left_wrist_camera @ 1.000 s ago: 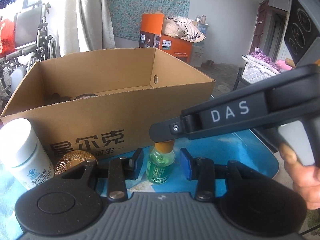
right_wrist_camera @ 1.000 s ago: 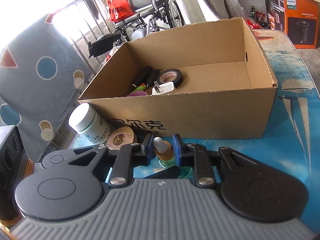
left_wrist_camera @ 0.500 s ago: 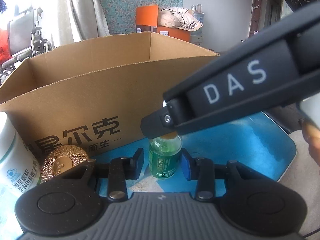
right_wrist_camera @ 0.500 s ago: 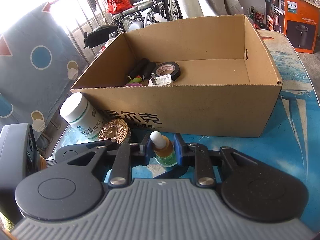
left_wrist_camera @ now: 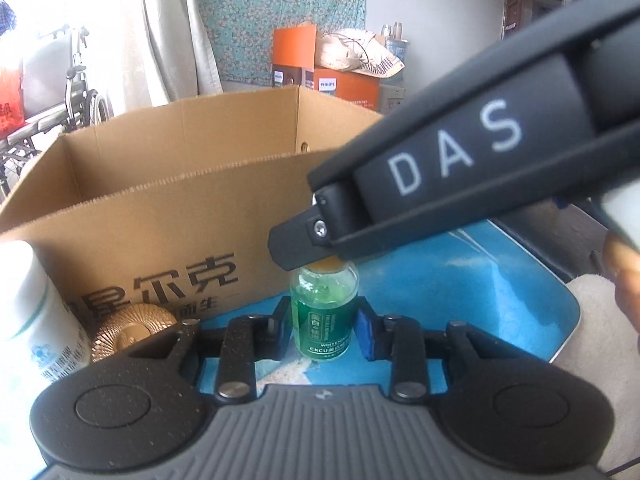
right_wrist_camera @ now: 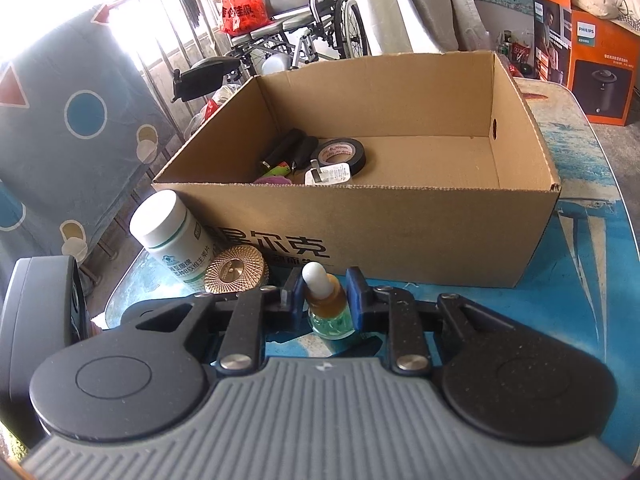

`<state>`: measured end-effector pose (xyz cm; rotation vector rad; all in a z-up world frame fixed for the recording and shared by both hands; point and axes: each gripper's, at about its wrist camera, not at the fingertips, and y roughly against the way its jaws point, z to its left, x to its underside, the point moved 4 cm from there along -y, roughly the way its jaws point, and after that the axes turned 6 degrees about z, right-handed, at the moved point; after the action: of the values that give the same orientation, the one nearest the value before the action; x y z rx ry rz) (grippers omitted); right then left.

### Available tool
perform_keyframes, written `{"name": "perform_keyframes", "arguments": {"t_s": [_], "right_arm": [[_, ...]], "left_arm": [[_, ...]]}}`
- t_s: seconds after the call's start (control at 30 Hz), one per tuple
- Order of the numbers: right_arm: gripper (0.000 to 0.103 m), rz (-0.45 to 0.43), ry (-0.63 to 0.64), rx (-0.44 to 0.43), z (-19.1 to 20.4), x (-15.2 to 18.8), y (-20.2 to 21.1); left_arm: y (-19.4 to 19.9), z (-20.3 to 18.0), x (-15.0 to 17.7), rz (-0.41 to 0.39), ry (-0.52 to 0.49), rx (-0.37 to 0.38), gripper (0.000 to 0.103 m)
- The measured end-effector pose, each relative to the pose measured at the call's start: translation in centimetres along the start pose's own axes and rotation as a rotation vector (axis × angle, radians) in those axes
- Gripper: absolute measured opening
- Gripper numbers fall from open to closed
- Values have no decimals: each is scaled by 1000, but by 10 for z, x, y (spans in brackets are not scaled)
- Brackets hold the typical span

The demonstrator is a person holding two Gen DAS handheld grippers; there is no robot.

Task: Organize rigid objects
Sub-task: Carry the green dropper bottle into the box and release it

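A small green dropper bottle (left_wrist_camera: 325, 316) with an amber neck and white bulb (right_wrist_camera: 325, 304) stands on the blue table in front of an open cardboard box (right_wrist_camera: 400, 232). My right gripper (right_wrist_camera: 325, 300) is shut on the bottle's neck from above; its finger crosses the left wrist view (left_wrist_camera: 460, 184). My left gripper (left_wrist_camera: 325, 330) straddles the bottle's body, its pads close on both sides but with small gaps showing. The box holds black tape (right_wrist_camera: 342, 154), a white plug and a few dark items.
A white pill bottle (right_wrist_camera: 172, 236) and a gold ribbed disc (right_wrist_camera: 236, 274) stand left of the dropper bottle against the box front. The table edge (left_wrist_camera: 560, 344) curves off to the right. A wheelchair (right_wrist_camera: 304, 20) and orange boxes (right_wrist_camera: 592, 52) stand beyond.
My left gripper moved forward, bringing its pads around the bottle's body. My right gripper's finger looms larger in the left view. The bottle stayed in place.
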<state>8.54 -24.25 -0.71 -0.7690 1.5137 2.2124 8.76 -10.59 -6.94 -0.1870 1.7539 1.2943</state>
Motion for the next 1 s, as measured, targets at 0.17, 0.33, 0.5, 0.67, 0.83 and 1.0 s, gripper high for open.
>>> {"name": "perform_keyframes", "arguments": {"t_s": [0.17, 0.33, 0.5, 0.67, 0.83, 1.0], "right_arm": [[21, -83, 73, -34, 18, -28, 36], [21, -135, 115, -87, 18, -77, 58], [21, -108, 104, -111, -4, -135, 46], [20, -33, 68, -107, -42, -191, 2], [20, 50, -2, -136, -82, -218, -54], [20, 99, -14, -133, -103, -223, -99]], "left_arm": [[39, 6, -37, -104, -9, -32, 33], [54, 20, -86, -162, -5, -43, 33], [25, 40, -135, -121, 49, -28, 33], [-30, 72, -167, -26, 125, 1, 33], [-86, 102, -183, 95, 182, 2, 33], [-127, 123, -186, 198, 229, -11, 33]]}}
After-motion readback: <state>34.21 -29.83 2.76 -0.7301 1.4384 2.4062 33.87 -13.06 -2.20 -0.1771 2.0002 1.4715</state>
